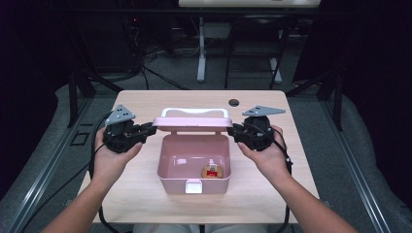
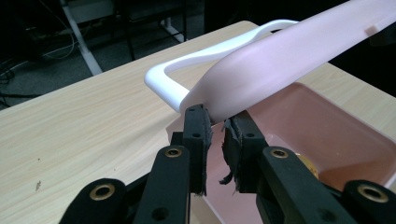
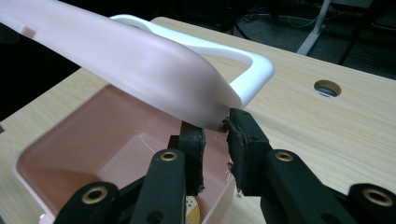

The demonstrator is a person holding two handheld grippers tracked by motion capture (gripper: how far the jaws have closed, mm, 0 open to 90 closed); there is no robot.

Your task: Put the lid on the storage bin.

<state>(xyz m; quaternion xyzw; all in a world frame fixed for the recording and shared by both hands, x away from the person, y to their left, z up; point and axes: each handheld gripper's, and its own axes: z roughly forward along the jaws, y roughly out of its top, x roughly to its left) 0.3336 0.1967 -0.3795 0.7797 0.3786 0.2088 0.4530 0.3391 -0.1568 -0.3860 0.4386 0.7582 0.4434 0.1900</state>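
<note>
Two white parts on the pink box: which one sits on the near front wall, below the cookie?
The white latch, a small square tab on the box's front wall. The white handle is the long loop on the raised lid at the far side.

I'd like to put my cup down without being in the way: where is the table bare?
Bare: the light wooden table in front of the pink plastic box, and the back strip around the round hole. Crowded: both ends of the raised pink lid, where the left gripper and right gripper work.

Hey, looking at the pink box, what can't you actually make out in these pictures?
- Small red and tan item inside the pink box: too small in the high view to identify.
- Whether the left gripper and right gripper pinch the lid: lid's edge hides the fingertips.
- Hinge: hidden behind the raised lid, high view.
</note>
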